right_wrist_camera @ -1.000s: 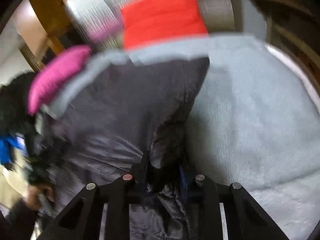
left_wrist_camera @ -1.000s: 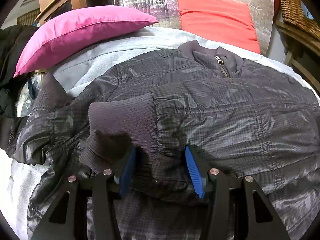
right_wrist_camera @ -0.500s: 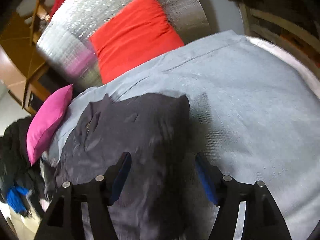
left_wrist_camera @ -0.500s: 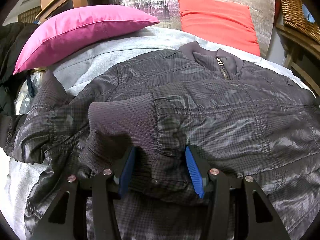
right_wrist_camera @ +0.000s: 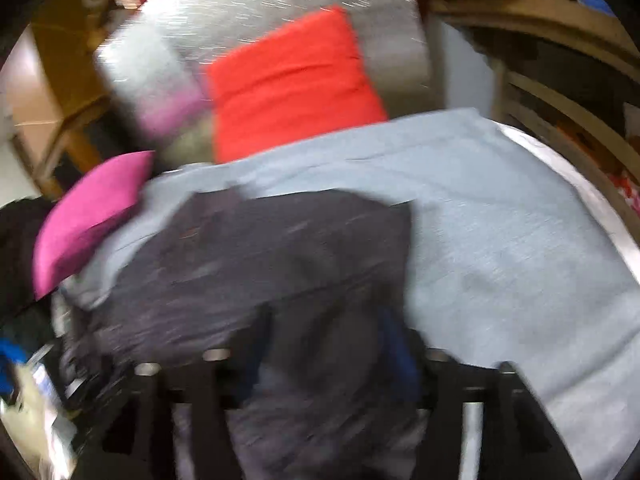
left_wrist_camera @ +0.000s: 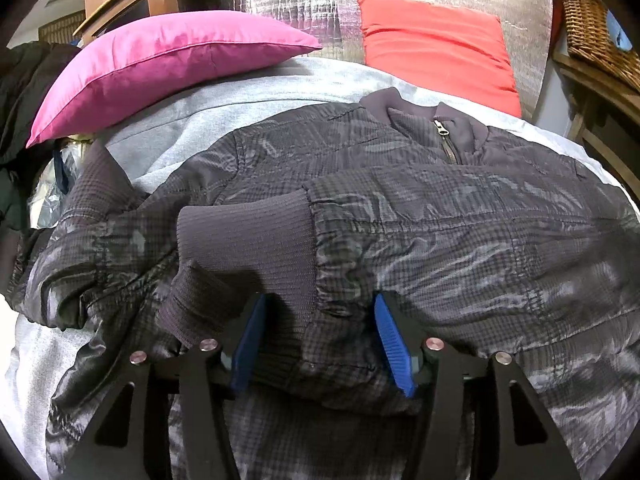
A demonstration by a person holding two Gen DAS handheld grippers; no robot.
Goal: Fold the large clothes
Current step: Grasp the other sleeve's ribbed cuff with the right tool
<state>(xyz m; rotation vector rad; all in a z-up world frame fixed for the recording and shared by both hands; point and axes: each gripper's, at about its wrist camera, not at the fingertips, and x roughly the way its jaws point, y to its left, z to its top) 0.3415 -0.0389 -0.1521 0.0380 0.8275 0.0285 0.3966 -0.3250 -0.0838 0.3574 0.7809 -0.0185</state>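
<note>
LEFT WRIST VIEW
- Jacket point(left_wrist_camera: 400, 220): dark, quilted, lying face up on the grey cover point(left_wrist_camera: 168, 128) of a bed, collar and zip toward the pillows.
- Sleeve point(left_wrist_camera: 440, 216): folded across the chest; its ribbed cuff point(left_wrist_camera: 248, 240) sits just in front of the tongs.
- Left gripper point(left_wrist_camera: 316, 336): jaws opening, blue pads apart; the cuff and a bunch of shell fabric lie between them. Pads appear beside the cloth, not squeezing it.
- Pillows: pink pillow point(left_wrist_camera: 160, 64) and red pillow point(left_wrist_camera: 432, 40) lie beyond the collar, clear of the jacket.

RIGHT WRIST VIEW (blurred)
- Jacket point(right_wrist_camera: 260, 264): left of centre on the cover point(right_wrist_camera: 500, 240); its right edge ends against bare cover.
- Right gripper point(right_wrist_camera: 328, 348): jaws opening, wide apart; dark fabric shows between them. Whether the pads touch it cannot be told through the blur.
- Pillows: red pillow point(right_wrist_camera: 288, 88) and pink pillow point(right_wrist_camera: 84, 216) at the far side.

HANDLING (judgement)
- Weight: moderate; padded, so folds will spring back and stack thick.
- Stiffness: soft, limp, no edge holds shape unaided.
- Surface: glossy shell looks slippery; a thin pinch may slide out.
- Grip points: ribbed cuff, hem band or collar, where the knit is thicker and less slick; take a full bunch, not a single layer.
- Avoid: the zip pull, which gives a hard, unstable bite.
</note>
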